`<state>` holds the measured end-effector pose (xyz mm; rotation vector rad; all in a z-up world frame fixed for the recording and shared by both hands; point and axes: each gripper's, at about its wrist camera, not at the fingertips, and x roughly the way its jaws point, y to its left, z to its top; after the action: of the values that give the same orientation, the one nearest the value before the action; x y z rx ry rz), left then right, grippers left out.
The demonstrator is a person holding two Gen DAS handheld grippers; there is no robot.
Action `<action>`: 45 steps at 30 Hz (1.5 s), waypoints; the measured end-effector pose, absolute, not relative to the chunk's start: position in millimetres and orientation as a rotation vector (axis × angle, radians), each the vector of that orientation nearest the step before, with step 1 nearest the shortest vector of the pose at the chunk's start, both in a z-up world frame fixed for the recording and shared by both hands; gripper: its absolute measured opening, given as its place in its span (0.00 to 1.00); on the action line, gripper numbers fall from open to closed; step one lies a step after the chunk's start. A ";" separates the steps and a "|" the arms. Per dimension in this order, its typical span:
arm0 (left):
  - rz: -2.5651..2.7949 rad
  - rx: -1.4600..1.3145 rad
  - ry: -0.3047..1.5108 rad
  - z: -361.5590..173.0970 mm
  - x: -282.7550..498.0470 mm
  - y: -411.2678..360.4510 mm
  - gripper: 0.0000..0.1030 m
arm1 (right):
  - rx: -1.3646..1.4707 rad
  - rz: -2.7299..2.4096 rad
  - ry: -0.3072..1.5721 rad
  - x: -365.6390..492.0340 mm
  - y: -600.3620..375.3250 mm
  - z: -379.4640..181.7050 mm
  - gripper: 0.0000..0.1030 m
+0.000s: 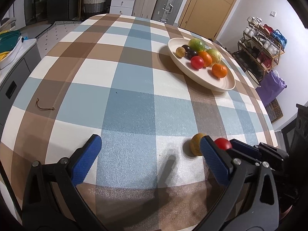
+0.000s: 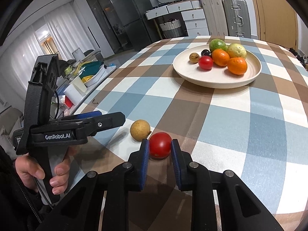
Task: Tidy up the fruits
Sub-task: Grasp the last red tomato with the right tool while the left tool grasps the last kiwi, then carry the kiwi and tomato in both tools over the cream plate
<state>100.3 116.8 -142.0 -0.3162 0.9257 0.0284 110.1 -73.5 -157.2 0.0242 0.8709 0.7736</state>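
My right gripper (image 2: 159, 145) is shut on a red tomato (image 2: 160, 144) that rests on the checked tablecloth near the front edge; the same tomato (image 1: 223, 143) shows in the left wrist view. Just left of it lies a small tan round fruit (image 2: 140, 130), also seen as a tan fruit (image 1: 196, 144) behind my left gripper's right finger. My left gripper (image 1: 150, 144) hangs open over bare cloth with nothing between its blue pads. A cream plate (image 2: 192, 75) farther back holds several fruits: oranges, a red tomato, green ones and dark ones.
A hand (image 2: 38, 171) grips the left tool at the left of the right wrist view. A short brown cord (image 1: 44, 105) lies on the cloth at the left. Beyond the table stand suitcases (image 1: 169, 2), drawers and a shoe rack (image 1: 259, 46).
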 end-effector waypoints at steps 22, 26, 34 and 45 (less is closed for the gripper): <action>-0.075 -0.253 0.934 -135.6 109.1 87.6 0.99 | 0.108 0.751 0.879 117.0 -97.0 -159.4 0.27; -0.130 -0.225 0.993 -142.6 119.8 69.1 0.98 | 0.128 0.723 0.870 120.2 -112.2 -160.0 0.27; -0.120 -0.102 0.975 -145.4 125.0 48.4 0.52 | 0.161 0.710 0.846 125.8 -129.2 -156.8 0.27; -0.248 -0.168 0.896 -119.9 142.5 49.1 0.22 | 0.206 0.719 0.786 146.3 -143.9 -139.4 0.27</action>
<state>142.5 49.1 -119.9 -0.1682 0.8956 -0.2485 146.3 -143.9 -139.4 0.2064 0.7857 0.7194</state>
